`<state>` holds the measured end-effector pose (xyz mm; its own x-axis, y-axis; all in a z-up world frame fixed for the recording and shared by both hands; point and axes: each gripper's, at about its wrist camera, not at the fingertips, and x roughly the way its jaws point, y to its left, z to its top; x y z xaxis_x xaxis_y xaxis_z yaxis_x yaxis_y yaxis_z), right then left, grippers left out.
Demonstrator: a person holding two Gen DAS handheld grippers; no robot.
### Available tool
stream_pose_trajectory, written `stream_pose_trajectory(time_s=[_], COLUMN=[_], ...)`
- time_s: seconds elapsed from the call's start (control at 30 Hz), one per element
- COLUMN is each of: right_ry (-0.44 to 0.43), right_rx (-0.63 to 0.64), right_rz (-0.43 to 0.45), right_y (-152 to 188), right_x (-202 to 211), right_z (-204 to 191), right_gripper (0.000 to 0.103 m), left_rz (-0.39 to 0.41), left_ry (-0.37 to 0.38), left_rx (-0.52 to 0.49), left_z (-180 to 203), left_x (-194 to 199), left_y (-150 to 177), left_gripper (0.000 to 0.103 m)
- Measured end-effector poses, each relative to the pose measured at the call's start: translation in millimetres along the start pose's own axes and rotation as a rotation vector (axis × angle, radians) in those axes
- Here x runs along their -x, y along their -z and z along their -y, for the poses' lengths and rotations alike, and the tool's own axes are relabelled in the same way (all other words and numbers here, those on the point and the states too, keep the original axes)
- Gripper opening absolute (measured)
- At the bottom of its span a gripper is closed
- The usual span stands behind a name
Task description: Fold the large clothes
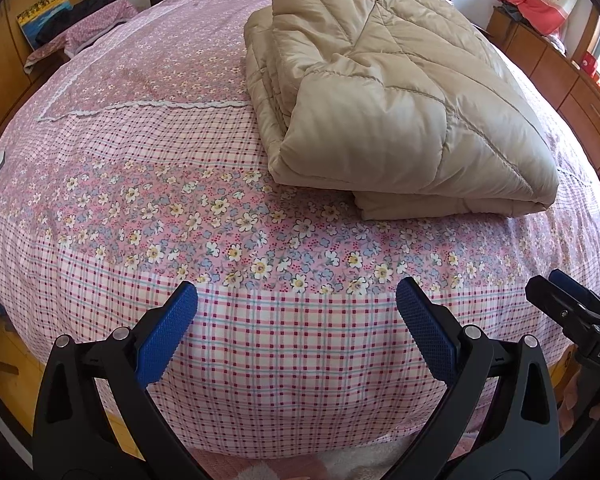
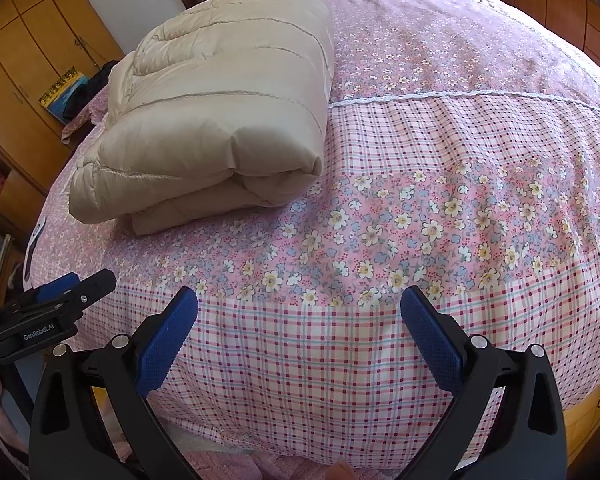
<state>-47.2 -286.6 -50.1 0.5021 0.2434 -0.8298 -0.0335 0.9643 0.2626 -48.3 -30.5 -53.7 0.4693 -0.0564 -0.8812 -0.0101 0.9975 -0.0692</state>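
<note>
A beige quilted down garment (image 1: 400, 92) lies folded into a thick bundle on the bed, seen at the upper right of the left wrist view and as the same garment (image 2: 224, 120) at the upper left of the right wrist view. My left gripper (image 1: 297, 298) hangs open over the foot of the bed, well short of the bundle, nothing between its blue pads. My right gripper (image 2: 299, 304) is open too, empty, beside the left one. Each gripper shows at the edge of the other's view: the right gripper (image 1: 568, 300), the left gripper (image 2: 80, 280).
The bed (image 1: 260, 344) wears a pink checked and floral cover. Wooden wardrobes (image 2: 32, 40) stand at the left, a low wooden cabinet (image 1: 572, 92) at the right. A side table (image 1: 80, 32) with dark clothes and a painting sits left of the bed.
</note>
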Motion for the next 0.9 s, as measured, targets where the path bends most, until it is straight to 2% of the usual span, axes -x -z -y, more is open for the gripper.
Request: stream_pose_trajectory(time_s=[0.9], right_ry=[0.0], right_rx=[0.001], right_rz=[0.0], right_y=[0.1], right_x=[-0.4], right_z=[-0.7], right_gripper=[0.097], left_rz=[0.0], left_ry=[-0.009], left_rx=[0.003], left_z=[-1.5], left_x=[-0.4], left_y=[-0.3], left_gripper=[0.099])
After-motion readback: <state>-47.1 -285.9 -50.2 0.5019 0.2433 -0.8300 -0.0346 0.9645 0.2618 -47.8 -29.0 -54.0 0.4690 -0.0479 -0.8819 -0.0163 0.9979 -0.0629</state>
